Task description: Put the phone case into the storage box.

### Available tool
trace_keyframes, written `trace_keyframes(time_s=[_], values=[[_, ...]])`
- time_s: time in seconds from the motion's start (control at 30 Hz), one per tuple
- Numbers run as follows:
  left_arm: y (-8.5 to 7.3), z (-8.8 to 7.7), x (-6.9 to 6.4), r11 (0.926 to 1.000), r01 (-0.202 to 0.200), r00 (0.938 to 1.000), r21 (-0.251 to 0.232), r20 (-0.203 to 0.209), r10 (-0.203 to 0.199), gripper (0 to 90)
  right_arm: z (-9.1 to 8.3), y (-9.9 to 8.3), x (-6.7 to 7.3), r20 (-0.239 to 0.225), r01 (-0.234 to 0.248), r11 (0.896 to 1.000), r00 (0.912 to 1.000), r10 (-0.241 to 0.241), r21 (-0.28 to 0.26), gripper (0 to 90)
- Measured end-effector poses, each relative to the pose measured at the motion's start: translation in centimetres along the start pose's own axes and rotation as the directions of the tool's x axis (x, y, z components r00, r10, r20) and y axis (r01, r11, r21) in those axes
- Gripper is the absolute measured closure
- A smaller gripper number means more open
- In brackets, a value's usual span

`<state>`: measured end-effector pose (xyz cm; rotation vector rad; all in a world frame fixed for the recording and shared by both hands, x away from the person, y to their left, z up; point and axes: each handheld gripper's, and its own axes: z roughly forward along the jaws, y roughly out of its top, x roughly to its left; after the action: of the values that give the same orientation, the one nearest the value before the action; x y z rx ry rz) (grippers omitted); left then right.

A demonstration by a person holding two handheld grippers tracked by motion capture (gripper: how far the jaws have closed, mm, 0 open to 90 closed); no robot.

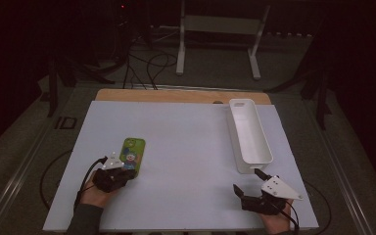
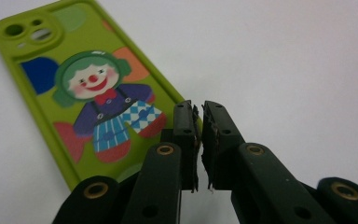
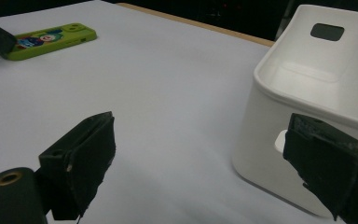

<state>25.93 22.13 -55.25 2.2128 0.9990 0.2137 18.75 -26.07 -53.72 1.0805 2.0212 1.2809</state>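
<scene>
One item in play: the lime-green clown-print phone case (image 1: pixel 132 153) lay flat at eight o'clock on the white table (image 1: pixel 186 147). My left gripper (image 2: pixel 200 140) pinched its near edge, unlifted. Right gripper (image 3: pixel 205 163) gaped wide beside the long white plastic bin (image 1: pixel 248 137), empty.

A green phone case (image 1: pixel 132 153) lies on the desk (image 1: pixel 186 147), left of the white bin (image 1: pixel 249 135); left tongs (image 1: pixel 126 169) at its near end.
</scene>
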Motion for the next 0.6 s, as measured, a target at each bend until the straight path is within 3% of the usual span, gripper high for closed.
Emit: trace_keyframes(time_s=[0.2, 0.37, 0.5, 0.6], values=[[-1.3, -1.0, 0.6, 0.9994, 0.012, 0.9993, 0.032, -0.035, -0.011, 88.0, 0.1, 0.0, 0.0, -0.001, -0.001, 1.000, 1.0000, 0.001, 0.002, 8.9], [-2.2, -1.3, 0.9, 0.9992, 0.029, 0.9983, 0.029, -0.052, -0.027, 87.7, 0.2, 0.0, 0.1, -0.003, 0.004, 1.000, 1.0000, -0.004, 0.003, 8.9], [-2.4, -2.0, 1.3, 0.9987, 0.050, 0.9970, -0.012, -0.058, -0.051, 86.3, 0.1, 0.0, 0.1, -0.002, 0.001, 1.000, 1.0000, -0.001, 0.000, 8.9], [-2.2, -2.7, 1.3, 0.9970, 0.058, 0.9957, -0.051, -0.068, -0.062, 80.1, 0.1, 0.0, 0.1, -0.002, 0.001, 1.000, 1.0000, -0.001, -0.001, 8.9]])
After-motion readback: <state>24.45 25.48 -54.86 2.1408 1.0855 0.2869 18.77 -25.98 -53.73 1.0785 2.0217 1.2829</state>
